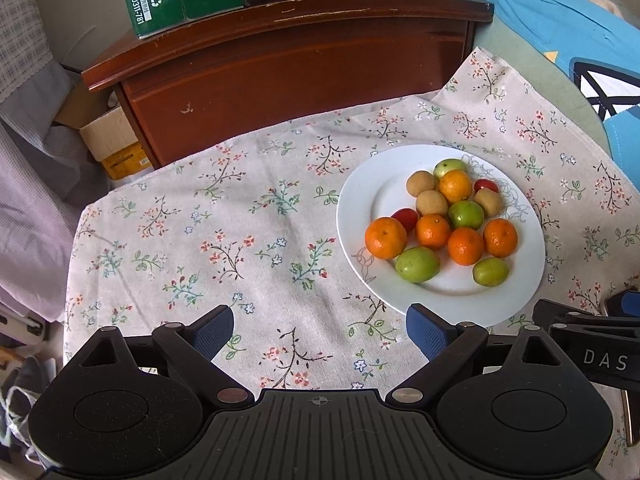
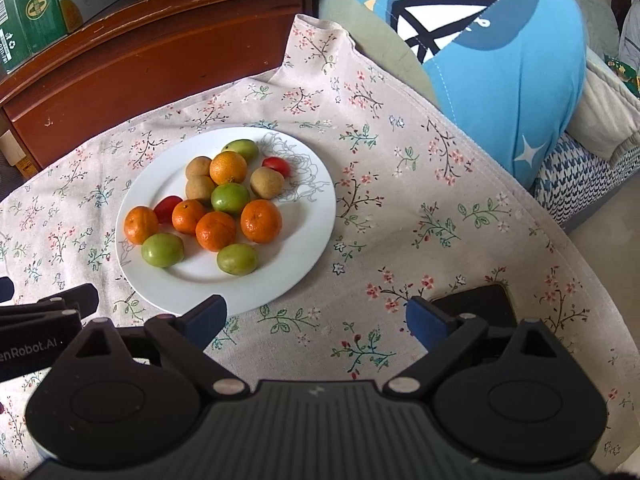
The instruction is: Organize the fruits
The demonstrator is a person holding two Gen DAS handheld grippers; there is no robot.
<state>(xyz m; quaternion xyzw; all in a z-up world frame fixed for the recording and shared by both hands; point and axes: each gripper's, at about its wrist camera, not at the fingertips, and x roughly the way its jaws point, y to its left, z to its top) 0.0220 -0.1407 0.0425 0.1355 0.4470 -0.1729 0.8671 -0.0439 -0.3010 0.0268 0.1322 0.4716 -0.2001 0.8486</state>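
Plainly, all the fruit sat together on the white plate (image 1: 516,280), which rested on the floral cloth (image 1: 240,220). In the left wrist view the plate lay at about two o'clock from my left gripper (image 1: 320,330); in the right wrist view it lay at about eleven o'clock from my right gripper (image 2: 316,320). Both tongs stood spread wide with nothing between their blue pads, hovering over bare cloth near the plate's nearest rim.

The pile was mixed: oranges (image 2: 261,221) clustered at the middle and near side, green fruits (image 2: 162,250) scattered from the near rim to the far one, three tan fruits (image 2: 267,182) toward the far side, and two small red ones (image 2: 167,208) tucked between neighbours. They touched one another, which I judged kept them from rolling. Whether this heap was the sorted result or a jumble awaiting sorting by kind, I could not settle; it fitted either.

For room, the cloth at nine o'clock of the plate in the left view was open and flat. The wooden cabinet (image 1: 300,60) rose just past the cloth's far edge, and blue bedding (image 2: 500,60) crowded its one o'clock corner in the right view. A dark flat object (image 2: 476,304) lay just by my right gripper's right finger, so I judged sideways sweeps there risky.
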